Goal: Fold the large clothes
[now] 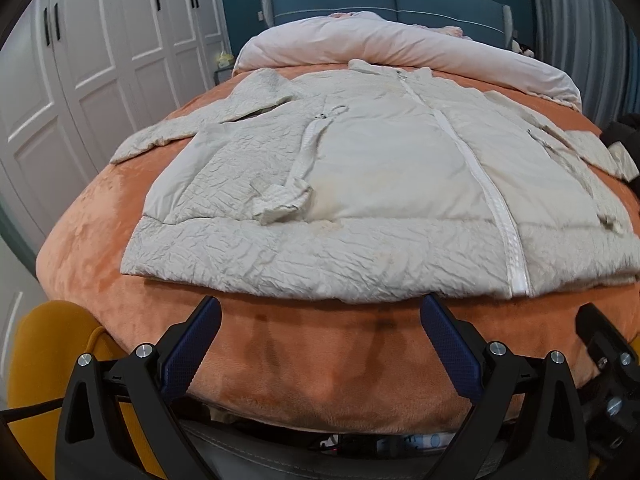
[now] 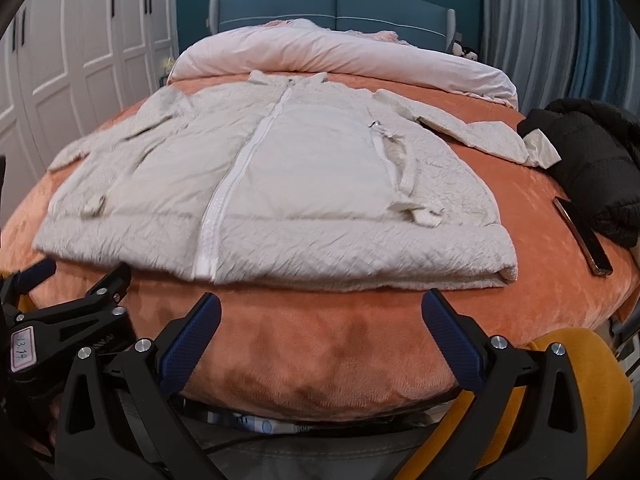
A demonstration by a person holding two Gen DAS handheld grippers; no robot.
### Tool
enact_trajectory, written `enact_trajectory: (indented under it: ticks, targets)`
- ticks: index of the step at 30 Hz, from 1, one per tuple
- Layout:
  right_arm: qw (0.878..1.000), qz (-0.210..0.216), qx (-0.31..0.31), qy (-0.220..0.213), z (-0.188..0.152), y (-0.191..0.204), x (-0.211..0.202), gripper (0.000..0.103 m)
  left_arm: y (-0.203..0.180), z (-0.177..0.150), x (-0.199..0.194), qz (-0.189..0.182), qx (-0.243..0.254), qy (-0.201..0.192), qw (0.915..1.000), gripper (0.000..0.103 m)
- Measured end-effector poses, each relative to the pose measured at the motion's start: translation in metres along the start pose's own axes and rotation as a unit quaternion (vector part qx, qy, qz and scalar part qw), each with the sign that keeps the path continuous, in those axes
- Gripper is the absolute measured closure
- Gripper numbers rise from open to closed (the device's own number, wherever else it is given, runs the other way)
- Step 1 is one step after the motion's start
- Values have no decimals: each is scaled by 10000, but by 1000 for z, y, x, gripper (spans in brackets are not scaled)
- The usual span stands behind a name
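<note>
Your left gripper and right gripper sit low in frame, fingers spread, gripping nothing, below the cream jacket at centre

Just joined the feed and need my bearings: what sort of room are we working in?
Most likely a home bedroom. The cream jacket lies spread on a bed with an orange blanket, a rolled pink duvet and blue headboard behind it, and white wardrobe doors along the left wall.
</note>
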State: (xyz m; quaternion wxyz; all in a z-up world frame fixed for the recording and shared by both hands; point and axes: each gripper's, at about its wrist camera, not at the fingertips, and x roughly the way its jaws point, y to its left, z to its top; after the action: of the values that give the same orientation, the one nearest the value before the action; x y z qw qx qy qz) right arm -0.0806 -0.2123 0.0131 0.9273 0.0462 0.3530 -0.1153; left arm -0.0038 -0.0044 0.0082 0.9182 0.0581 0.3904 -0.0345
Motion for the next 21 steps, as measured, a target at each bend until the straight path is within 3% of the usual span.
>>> enact_trajectory:
  ticks: [5,11,16,21]
  targets:
    - [9993,55,227,-308,36,-40,4,5,11,34,-3,-366,-189,-11,9992,5]
    - [9920,-296,1084,-567,103,-140,40,5,-1,93,-3,-281,153,-495,9983,5]
    - [9717,-530,2272,-370,141,-249,102,5,5,151,-3,-635,-397,-927,9929,5]
    - [9429,-965,3176,-261,161,-334,163,5,11,185,43,-257,-612,-827,9944,5]
